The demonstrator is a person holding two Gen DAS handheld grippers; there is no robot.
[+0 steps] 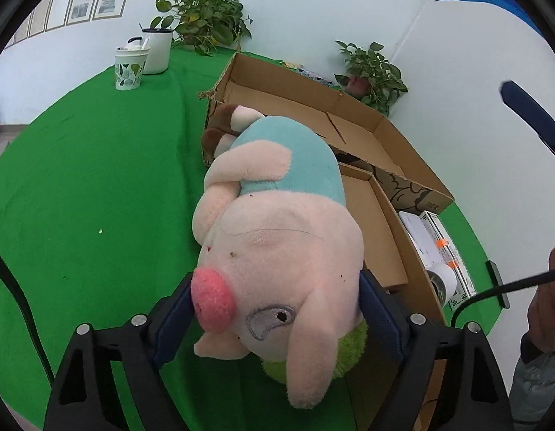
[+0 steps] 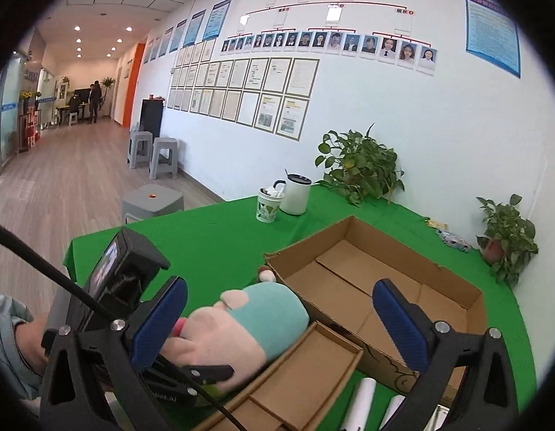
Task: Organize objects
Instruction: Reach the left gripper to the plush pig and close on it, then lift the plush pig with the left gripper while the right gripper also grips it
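Observation:
A pink plush pig [image 1: 277, 237] with a teal shirt and brown feet lies on the green tablecloth, its head toward me. My left gripper [image 1: 273, 305] is shut on the pig's head, blue pads pressing both sides. The pig also shows in the right wrist view [image 2: 241, 327], beside a large open cardboard box [image 2: 367, 280] and a smaller cardboard tray [image 2: 306, 370]. My right gripper [image 2: 281, 316] is open and empty, held above the boxes. The left gripper's body [image 2: 133, 305] shows there at the lower left.
A white mug [image 2: 295, 194] and a leaf-patterned cup [image 2: 268, 206] stand at the table's far side. Potted plants [image 2: 360, 165] [image 2: 507, 237] stand along the wall. White rolls [image 2: 360, 402] and a tape roll [image 1: 442, 280] lie beside the boxes.

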